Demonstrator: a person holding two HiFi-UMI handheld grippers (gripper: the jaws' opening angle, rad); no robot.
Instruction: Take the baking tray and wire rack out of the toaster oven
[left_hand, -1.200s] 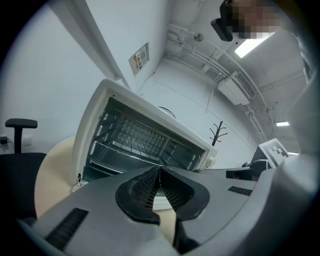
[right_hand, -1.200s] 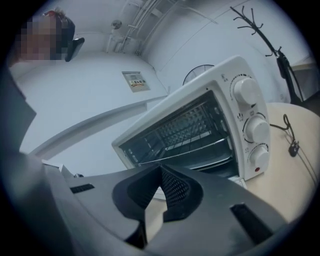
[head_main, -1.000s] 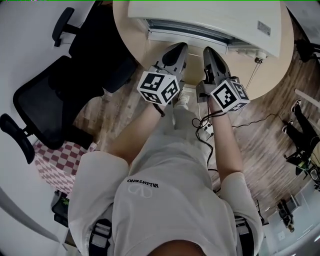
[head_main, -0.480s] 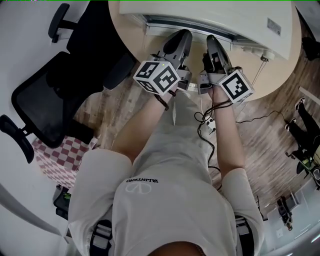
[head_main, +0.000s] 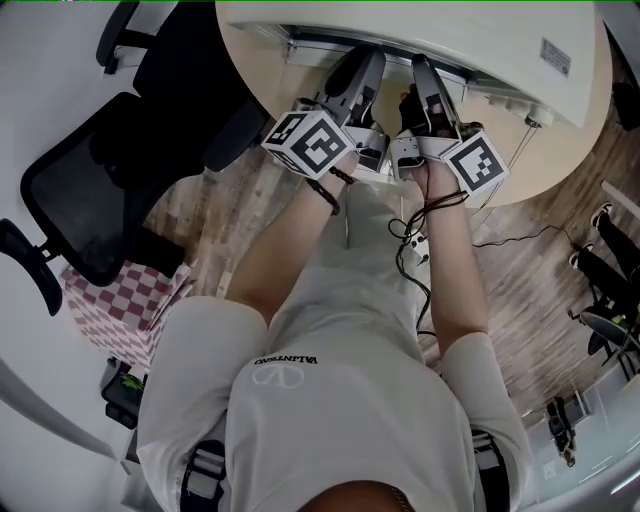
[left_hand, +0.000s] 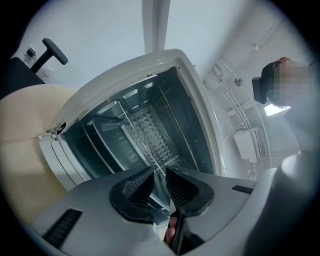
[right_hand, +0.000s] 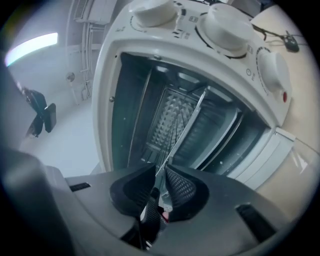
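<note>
A white toaster oven (head_main: 450, 40) stands open on a round beige table (head_main: 520, 150). In the left gripper view a wire rack (left_hand: 144, 142) shows edge-on inside the oven (left_hand: 185, 100), with a metal tray (left_hand: 102, 137) beside it. In the right gripper view the same thin metal edge (right_hand: 186, 127) runs down to the jaws. My left gripper (head_main: 362, 62) (left_hand: 160, 182) and right gripper (head_main: 420, 68) (right_hand: 160, 187) sit side by side at the oven mouth. Both pairs of jaws have just been opening. Each shows a narrow gap in line with that edge, and the pads do not press on it.
The oven door (left_hand: 55, 155) hangs open at the front, and three white knobs (right_hand: 225, 22) sit on the control panel. A black office chair (head_main: 90, 190) stands left of the table. A cable (head_main: 415, 250) and a checked cloth (head_main: 120, 310) lie on the wooden floor.
Both grippers have moved toward the oven opening and rolled, so their marker cubes now show different faces. Their tips now reach the oven mouth.
</note>
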